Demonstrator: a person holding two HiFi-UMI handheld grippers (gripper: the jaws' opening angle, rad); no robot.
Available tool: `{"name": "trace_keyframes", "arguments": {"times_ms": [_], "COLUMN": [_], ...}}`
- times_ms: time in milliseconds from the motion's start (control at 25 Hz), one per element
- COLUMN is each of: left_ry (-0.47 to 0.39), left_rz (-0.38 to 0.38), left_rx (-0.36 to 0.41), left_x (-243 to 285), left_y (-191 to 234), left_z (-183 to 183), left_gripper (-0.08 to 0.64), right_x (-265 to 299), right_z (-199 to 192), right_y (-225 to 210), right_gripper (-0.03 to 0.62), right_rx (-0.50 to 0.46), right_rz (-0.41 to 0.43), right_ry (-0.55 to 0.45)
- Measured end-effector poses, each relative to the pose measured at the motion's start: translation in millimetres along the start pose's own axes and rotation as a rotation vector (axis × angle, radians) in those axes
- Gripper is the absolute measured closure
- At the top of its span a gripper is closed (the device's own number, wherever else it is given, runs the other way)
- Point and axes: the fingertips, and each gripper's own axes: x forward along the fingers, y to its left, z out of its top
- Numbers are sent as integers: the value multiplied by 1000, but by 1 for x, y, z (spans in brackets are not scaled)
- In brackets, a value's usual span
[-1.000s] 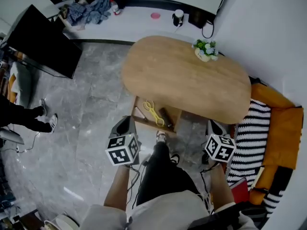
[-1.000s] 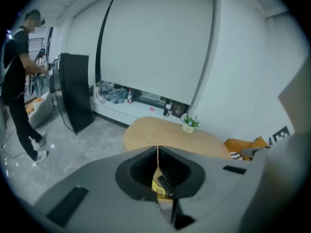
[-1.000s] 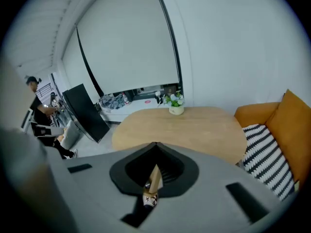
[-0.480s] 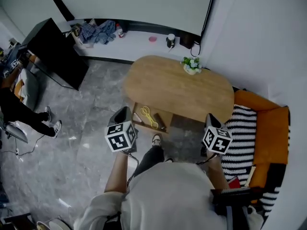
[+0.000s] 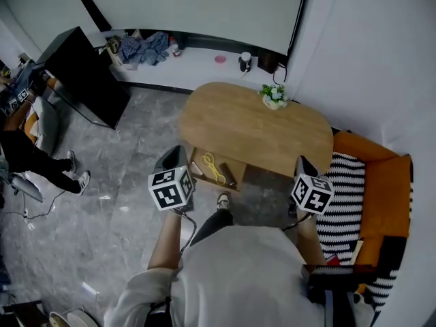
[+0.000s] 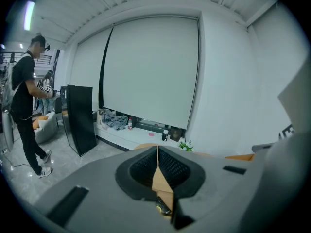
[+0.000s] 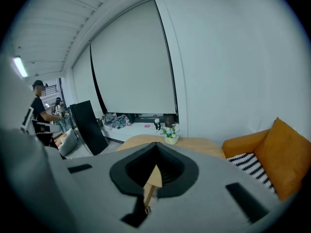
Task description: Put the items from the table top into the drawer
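Counter, head view: oval wooden top [image 5: 255, 131]; a potted plant [image 5: 274, 95] stands near its far right edge.
Drawer, head view: open under the counter's near edge [image 5: 225, 161]. In it lie yellow scissors [image 5: 212, 167] and, just to their right, a dark item [image 5: 229, 177] (too small to name).
Grippers, head view: left gripper [image 5: 174, 157] is raised by the drawer's left side. Right gripper [image 5: 302, 162] is raised at the counter's near right end, beside an orange sofa [image 5: 385, 189] with a striped cushion [image 5: 340, 210].
Jaws, left gripper view: pressed together with nothing between them. They point over the counter toward the plant. A black panel [image 6: 80, 125] and a standing person [image 6: 22, 106] are at the left.
Jaws, right gripper view: pressed together and empty. The plant is beyond them and the sofa is at the right.
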Motion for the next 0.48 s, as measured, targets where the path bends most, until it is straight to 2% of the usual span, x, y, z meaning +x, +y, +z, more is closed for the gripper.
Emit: {"name": "trace_keyframes", "arguments": {"times_ms": [480], "left_ry": [6], "left_rz": [8], "left_rx": [0], "left_x": [-6], "left_y": [-17], "left_z": [-1], "left_gripper": [546], "right_x": [-1], "right_z": [6], "right_y": [-11], "right_gripper": [601], "right_rx": [-4], "right_rz": [35], "right_ry": [3]}}
